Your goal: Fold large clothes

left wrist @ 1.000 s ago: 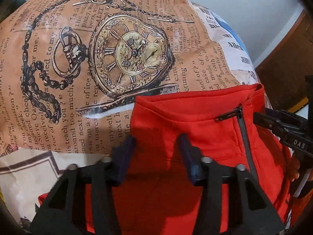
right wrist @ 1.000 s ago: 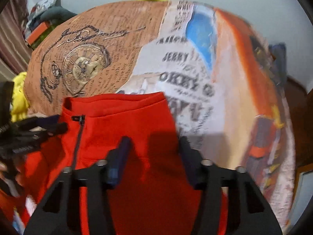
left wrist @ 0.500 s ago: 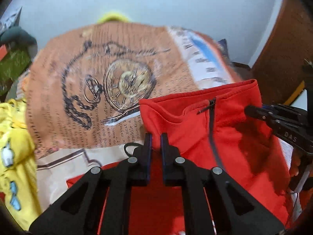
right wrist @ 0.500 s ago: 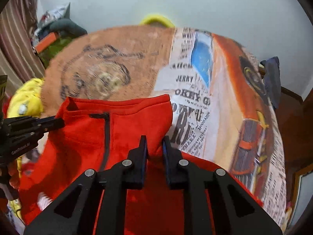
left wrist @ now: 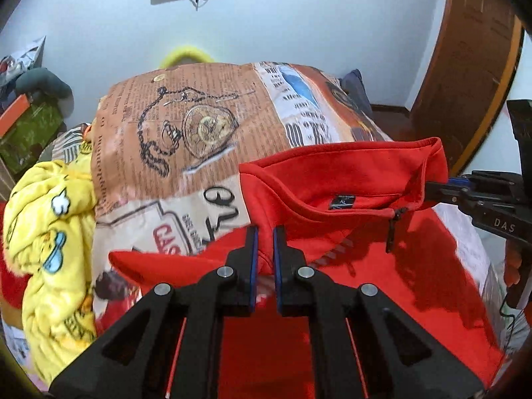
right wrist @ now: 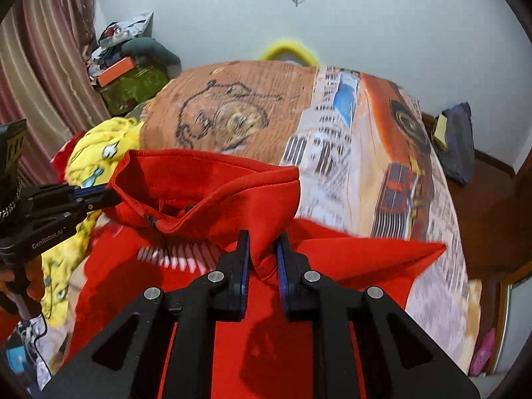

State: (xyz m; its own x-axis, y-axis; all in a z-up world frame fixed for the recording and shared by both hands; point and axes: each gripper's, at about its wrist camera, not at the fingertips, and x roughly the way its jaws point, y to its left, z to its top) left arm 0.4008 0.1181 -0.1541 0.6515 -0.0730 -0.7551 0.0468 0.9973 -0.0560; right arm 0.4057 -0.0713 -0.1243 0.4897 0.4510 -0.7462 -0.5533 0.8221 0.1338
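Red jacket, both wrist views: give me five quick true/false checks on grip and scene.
1. Both grippers are shut on the red jacket. True: left gripper, right gripper.
2. The collar label reads XL. True.
3. The jacket lies flat. False: its collar end is lifted off the bedspread.
4. The yellow blanket covers the jacket. False: it lies beside it.
5. The zipper is closed up to the collar. False: it is open at the top.
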